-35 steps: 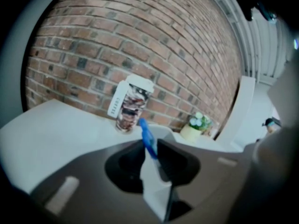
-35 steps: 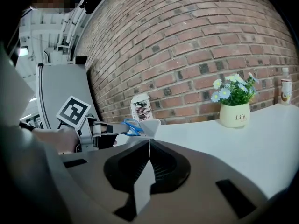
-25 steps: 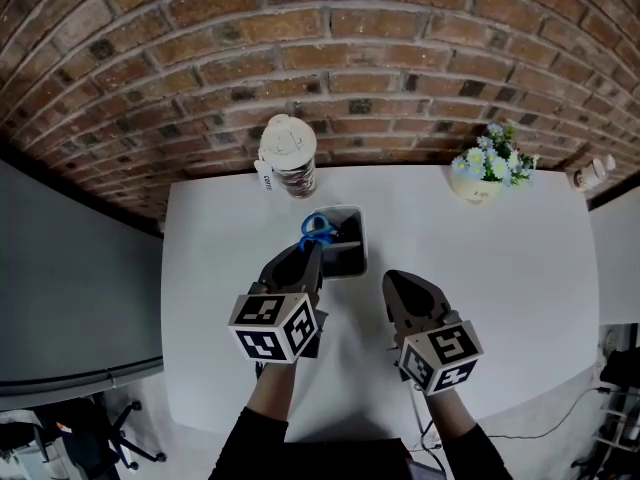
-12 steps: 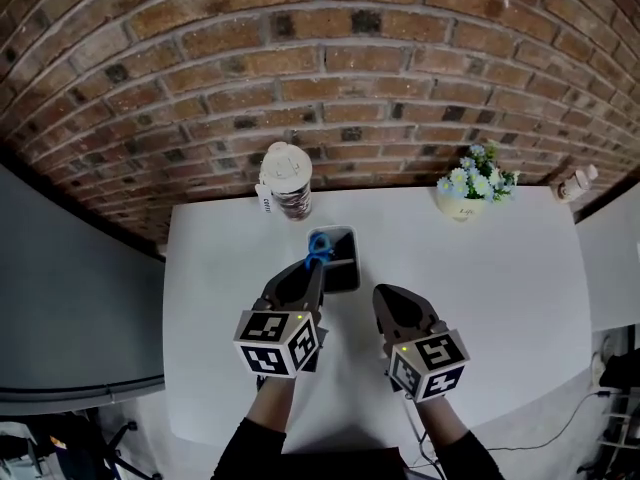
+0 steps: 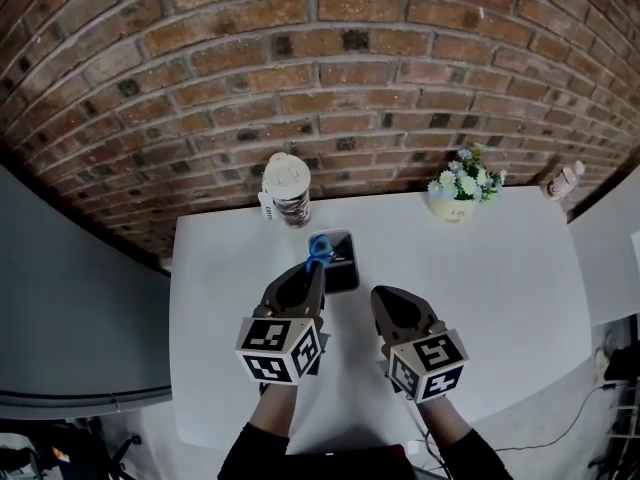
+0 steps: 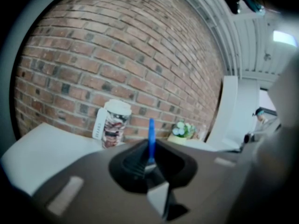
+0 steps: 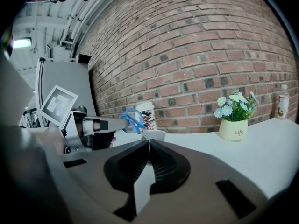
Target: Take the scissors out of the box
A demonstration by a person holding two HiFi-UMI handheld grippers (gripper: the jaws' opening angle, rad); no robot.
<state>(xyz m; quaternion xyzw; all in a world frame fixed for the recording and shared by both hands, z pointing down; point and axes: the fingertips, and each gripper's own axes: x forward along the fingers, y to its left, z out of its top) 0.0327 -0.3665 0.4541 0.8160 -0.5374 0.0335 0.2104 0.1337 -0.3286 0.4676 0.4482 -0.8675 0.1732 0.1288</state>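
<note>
Blue-handled scissors (image 5: 319, 249) are pinched in my left gripper (image 5: 314, 265), which is shut on them just above the near-left corner of the small dark box (image 5: 341, 265). In the left gripper view the blue handle (image 6: 151, 136) stands upright between the jaws of the left gripper (image 6: 150, 161). The right gripper view shows the scissors (image 7: 133, 121) raised over the white-rimmed box (image 7: 156, 135); their blades are hidden. To the right of the box my right gripper (image 5: 384, 298) hovers over the table. Its jaws meet with nothing between them at the gripper's tip (image 7: 149, 143).
On the white table (image 5: 500, 288), a lidded paper cup (image 5: 287, 187) stands behind the box, against the brick wall. A pot of flowers (image 5: 458, 194) and a small bottle (image 5: 560, 180) sit at the back right. The table's left edge drops to a grey floor.
Both grippers have risen a little. The left one has lifted the scissors higher above the box. The head camera has tilted up, showing more wall.
</note>
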